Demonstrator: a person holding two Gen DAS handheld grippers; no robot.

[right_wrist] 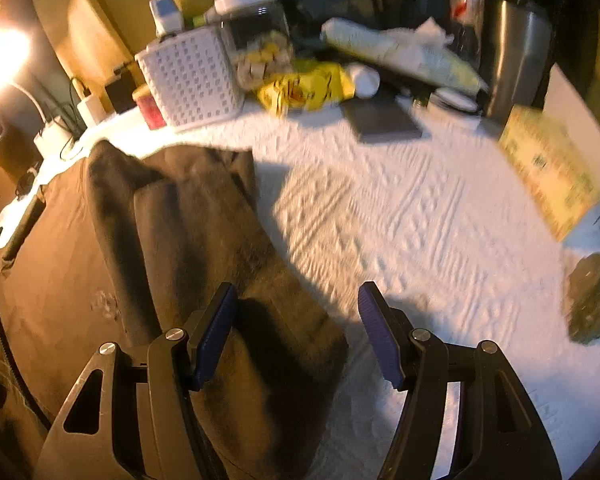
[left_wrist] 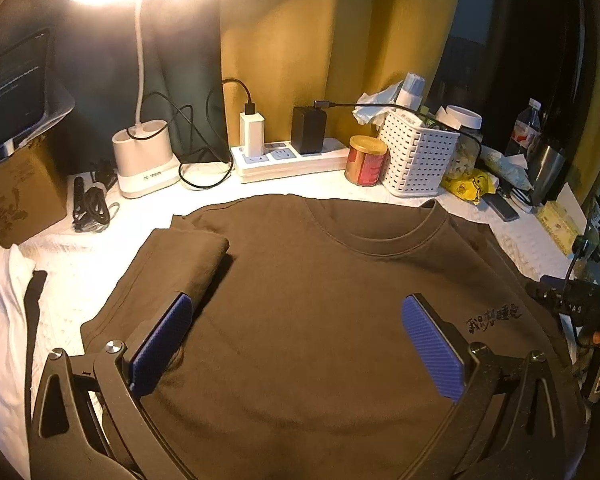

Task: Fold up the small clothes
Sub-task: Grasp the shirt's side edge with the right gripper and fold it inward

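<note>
**Both tools open over a half-folded brown T-shirt**

We see a brown T-shirt (left_wrist: 320, 300) lying front-up on the white textured worktop (right_wrist: 420, 220), collar toward the far side, with dark printed characters on its chest. Its left sleeve (left_wrist: 188, 256) is folded inward onto the body. In the right wrist view, the shirt's right side (right_wrist: 204, 240) lies doubled over in a long strip; that view is blurred.

Our left tool (left_wrist: 296, 344) sits low over the middle of the shirt, its jaws spread wide and gripping nothing. Our right tool (right_wrist: 298, 332) is also spread wide and holds nothing; its left finger is over the folded strip, its right finger over bare worktop.

Along the far edge stand a lit desk lamp (left_wrist: 144, 160), a power strip (left_wrist: 288, 160), a red can (left_wrist: 366, 160) and a white basket (left_wrist: 416, 156).
</note>
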